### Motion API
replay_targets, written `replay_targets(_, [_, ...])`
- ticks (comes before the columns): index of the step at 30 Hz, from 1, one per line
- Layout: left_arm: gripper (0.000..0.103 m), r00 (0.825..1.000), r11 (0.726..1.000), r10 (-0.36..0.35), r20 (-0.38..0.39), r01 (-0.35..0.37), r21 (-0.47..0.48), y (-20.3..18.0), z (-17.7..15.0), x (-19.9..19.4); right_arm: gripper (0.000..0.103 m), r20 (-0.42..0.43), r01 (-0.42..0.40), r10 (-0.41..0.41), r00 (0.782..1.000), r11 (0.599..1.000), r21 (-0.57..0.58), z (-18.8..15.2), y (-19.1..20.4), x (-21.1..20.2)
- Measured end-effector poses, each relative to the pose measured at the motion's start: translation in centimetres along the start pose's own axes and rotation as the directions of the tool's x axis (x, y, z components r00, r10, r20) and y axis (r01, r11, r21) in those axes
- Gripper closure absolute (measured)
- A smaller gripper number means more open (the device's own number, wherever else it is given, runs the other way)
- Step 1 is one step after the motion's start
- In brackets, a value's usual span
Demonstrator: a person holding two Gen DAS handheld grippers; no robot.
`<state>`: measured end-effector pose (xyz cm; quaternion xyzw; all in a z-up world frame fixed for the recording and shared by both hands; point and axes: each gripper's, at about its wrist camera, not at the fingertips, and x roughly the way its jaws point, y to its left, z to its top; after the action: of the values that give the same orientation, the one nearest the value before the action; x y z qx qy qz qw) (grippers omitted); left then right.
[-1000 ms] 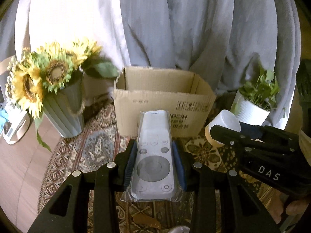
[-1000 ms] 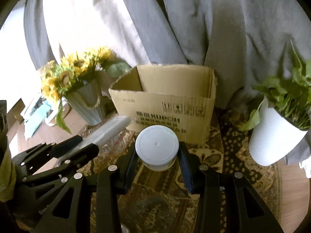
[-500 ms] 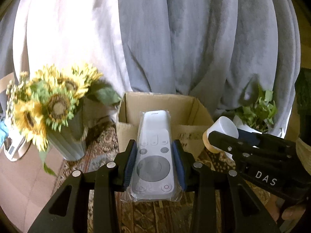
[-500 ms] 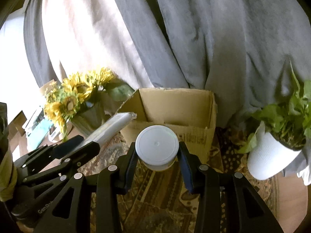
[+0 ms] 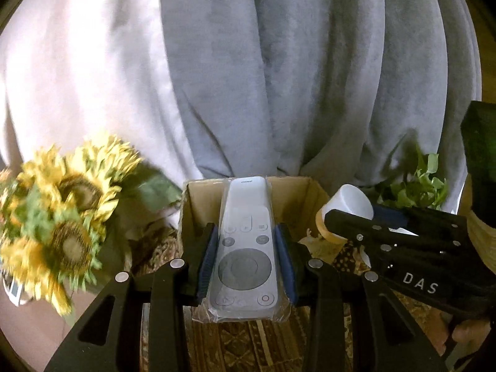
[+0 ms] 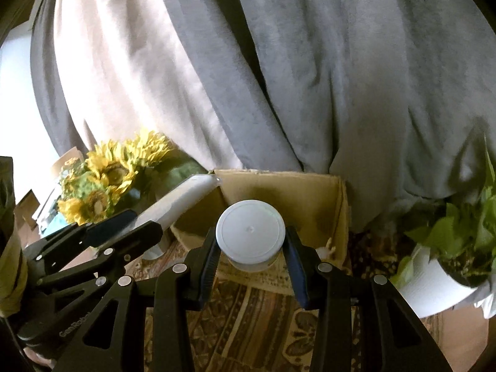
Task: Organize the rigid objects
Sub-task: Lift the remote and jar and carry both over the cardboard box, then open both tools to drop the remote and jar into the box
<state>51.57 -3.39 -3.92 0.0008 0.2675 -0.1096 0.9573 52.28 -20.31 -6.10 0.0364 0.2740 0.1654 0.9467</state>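
My left gripper (image 5: 245,257) is shut on a white remote control (image 5: 246,248) wrapped in clear plastic, held above the near edge of an open cardboard box (image 5: 297,195). My right gripper (image 6: 251,257) is shut on a small jar with a white lid (image 6: 250,228), held just before the same box (image 6: 310,198). The jar (image 5: 347,207) and right gripper show at the right of the left wrist view. The remote (image 6: 179,201) and left gripper show at the left of the right wrist view. The box floor is mostly hidden.
A vase of sunflowers (image 5: 62,226) stands left of the box, a white pot with a green plant (image 6: 449,260) right of it. Grey and white curtains (image 6: 310,77) hang behind. A patterned rug (image 6: 248,325) lies below.
Both grippers have risen and moved forward with their loads. The box now sits lower in both views and its inside wall shows behind the remote and the jar.
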Motion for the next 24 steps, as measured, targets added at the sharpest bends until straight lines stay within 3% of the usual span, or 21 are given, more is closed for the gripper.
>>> replay_targets(6, [0.066, 0.999, 0.998, -0.022, -0.029, 0.024, 0.058, 0.2, 2.1, 2.4, 0.061, -0.031, 0.012, -0.012, 0.999, 1.000, -0.003, 1.8, -0.3, 1.7])
replay_targets(11, [0.066, 0.992, 0.994, -0.073, -0.106, 0.081, 0.078, 0.5, 3.5, 4.8, 0.061, -0.068, 0.020, -0.020, 0.997, 1.000, -0.003, 3.1, -0.9, 3.4])
replay_targets(16, [0.066, 0.987, 0.990, -0.058, -0.152, 0.076, 0.116, 0.6, 4.3, 7.0, 0.061, -0.117, 0.045, -0.044, 0.992, 0.999, 0.004, 4.1, -1.7, 5.3])
replay_targets(24, [0.066, 0.963, 0.982, -0.086, -0.257, 0.125, 0.139, 0.5, 4.5, 11.4, 0.061, -0.207, 0.065, -0.054, 0.977, 0.997, 0.044, 4.2, -3.4, 8.8])
